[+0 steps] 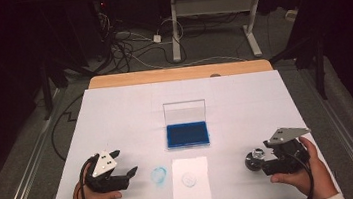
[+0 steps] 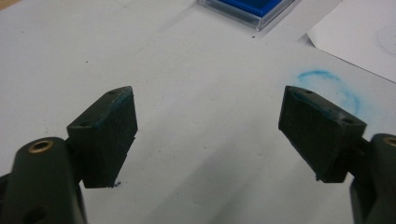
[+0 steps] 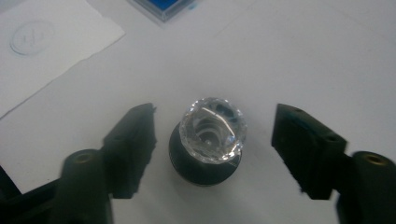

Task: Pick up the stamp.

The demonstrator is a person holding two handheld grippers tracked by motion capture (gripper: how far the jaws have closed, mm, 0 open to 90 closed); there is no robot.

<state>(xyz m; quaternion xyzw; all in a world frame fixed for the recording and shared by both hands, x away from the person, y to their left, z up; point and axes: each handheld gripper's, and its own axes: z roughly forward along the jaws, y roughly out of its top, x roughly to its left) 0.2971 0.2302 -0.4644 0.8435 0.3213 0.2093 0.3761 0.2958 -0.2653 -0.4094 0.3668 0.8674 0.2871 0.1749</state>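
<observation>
Right gripper (image 3: 212, 135) | jaws flank stamp (image 3: 211, 140), untouched | facets clear close-up

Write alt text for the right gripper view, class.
A stamp with a faceted clear knob and a dark base stands on the white table between the open right claw, touching neither jaw. A stamped paper sheet lies beyond.
</observation>
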